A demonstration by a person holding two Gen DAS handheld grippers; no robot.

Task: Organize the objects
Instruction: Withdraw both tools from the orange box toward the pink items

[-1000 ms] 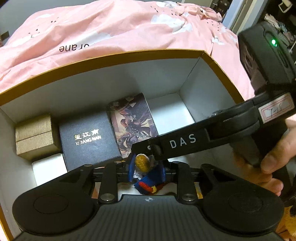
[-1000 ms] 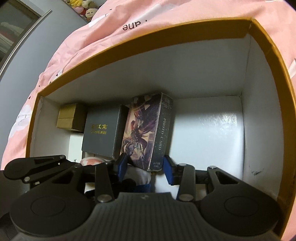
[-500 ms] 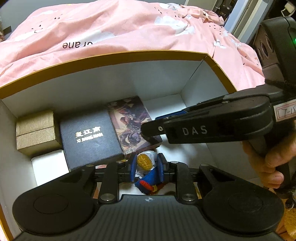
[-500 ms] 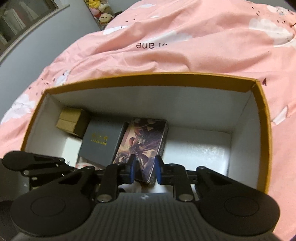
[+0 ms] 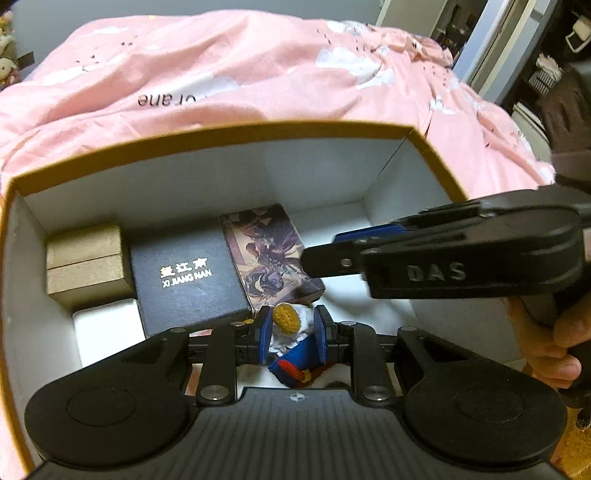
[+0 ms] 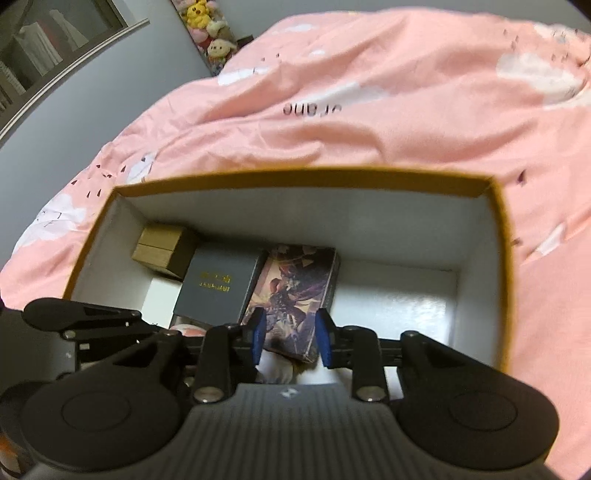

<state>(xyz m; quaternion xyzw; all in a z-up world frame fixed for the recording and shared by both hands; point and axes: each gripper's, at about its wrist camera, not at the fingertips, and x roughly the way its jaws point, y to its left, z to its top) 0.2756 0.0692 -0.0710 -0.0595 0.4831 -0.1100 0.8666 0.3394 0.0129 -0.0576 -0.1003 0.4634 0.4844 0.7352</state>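
Note:
An open cardboard box [image 5: 229, 136] with white inner walls lies on a pink bedspread. Inside lie a gold box [image 5: 86, 266], a black box with "XI JIANG NAN" [image 5: 188, 280], a white box [image 5: 107, 328] and an illustrated card box [image 5: 271, 254]. My left gripper [image 5: 291, 338] is shut on a small knitted doll [image 5: 290, 325] with a yellow head and blue body, low over the box's near side. My right gripper [image 6: 290, 341] is open and empty, held above the card box [image 6: 295, 291]; it also crosses the left wrist view [image 5: 443, 258].
The pink bedspread [image 6: 351, 110] surrounds the box. Plush toys [image 6: 210, 33] and a shelf sit at the far wall. The box floor [image 6: 391, 291] right of the card box is bare white. The box's right wall [image 6: 502, 277] is close to my right gripper.
My right gripper let go of the card box, which now lies flat, and has risen up and back out of the box. My left gripper keeps its hold on the doll.

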